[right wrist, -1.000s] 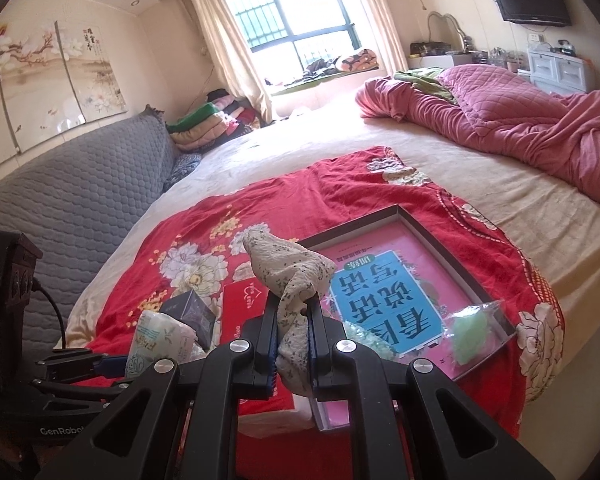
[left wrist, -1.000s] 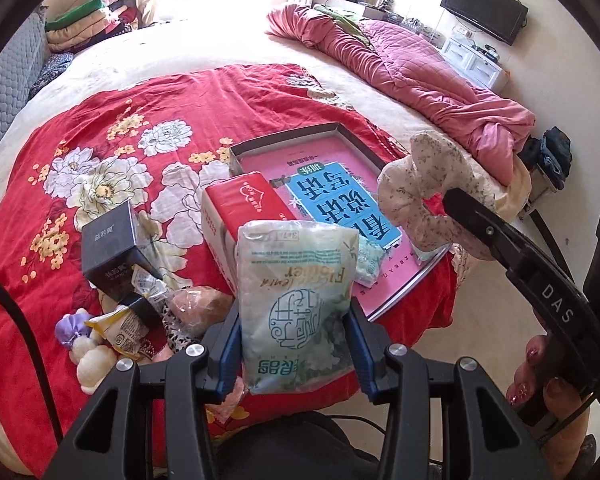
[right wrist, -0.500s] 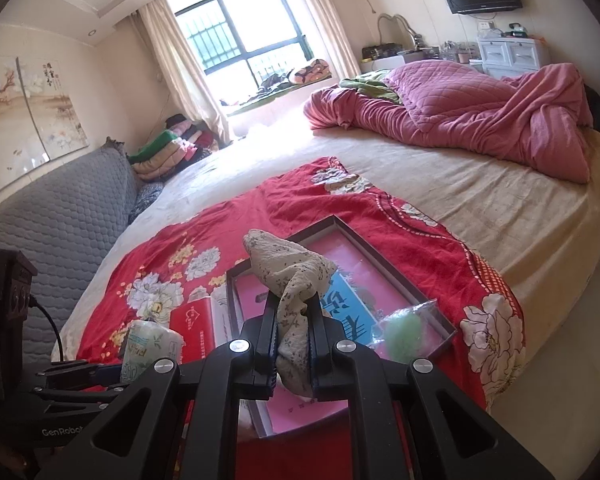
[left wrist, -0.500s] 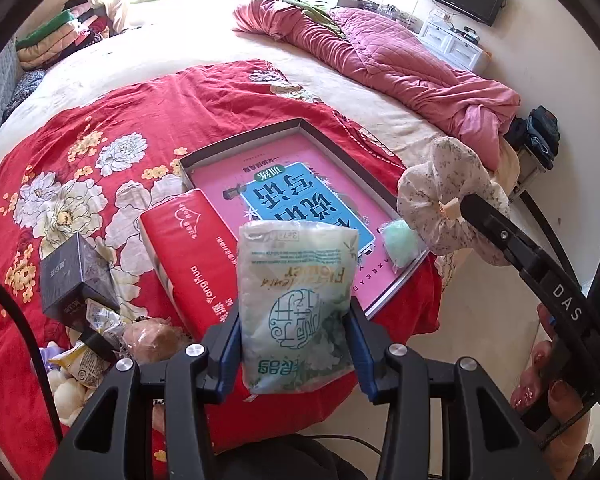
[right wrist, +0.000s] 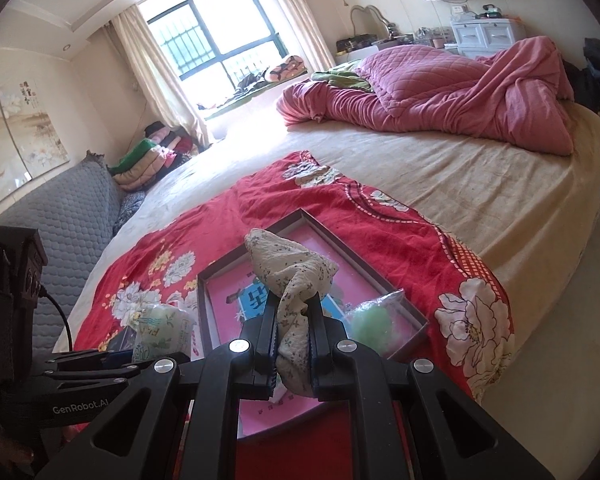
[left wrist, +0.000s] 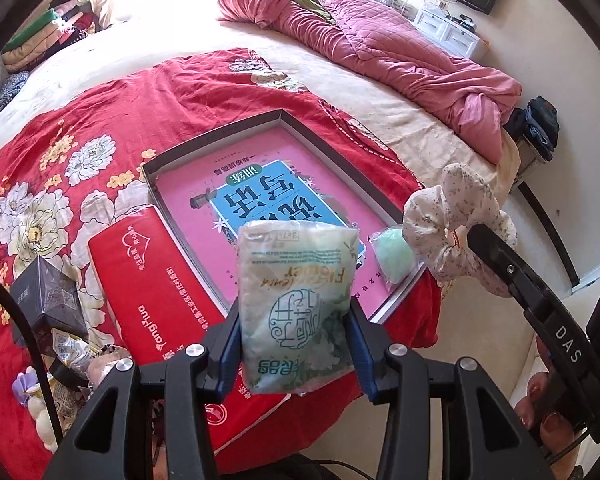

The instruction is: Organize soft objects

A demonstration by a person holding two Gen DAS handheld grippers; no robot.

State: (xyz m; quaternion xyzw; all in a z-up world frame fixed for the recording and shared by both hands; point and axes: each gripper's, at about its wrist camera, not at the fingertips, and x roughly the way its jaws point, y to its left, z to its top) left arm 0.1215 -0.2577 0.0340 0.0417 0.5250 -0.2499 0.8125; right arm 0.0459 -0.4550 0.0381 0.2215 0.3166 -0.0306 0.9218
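Note:
My left gripper (left wrist: 294,320) is shut on a pale green tissue pack (left wrist: 296,304), held upright above the near corner of a shallow dark-rimmed box (left wrist: 220,136) with a pink and blue printed bottom. My right gripper (right wrist: 293,320) is shut on a cream floral scrunchie (right wrist: 290,276), which also shows at the right in the left wrist view as the scrunchie (left wrist: 456,232), over the box's right edge. A green puff in a clear bag (left wrist: 394,256) lies in the box's near right corner. The tissue pack (right wrist: 160,328) appears low left in the right wrist view.
A red tissue pack (left wrist: 156,280) lies left of the box on the red floral blanket (left wrist: 100,120). A dark small box (left wrist: 44,300) and several wrapped small items (left wrist: 72,364) sit at the lower left. A pink quilt (left wrist: 380,48) is bunched at the bed's far side.
Both grippers have travelled rightwards and slightly down over the bed with their loads, so the box now lies right under them. The pile at lower left has slid towards the frame edge.

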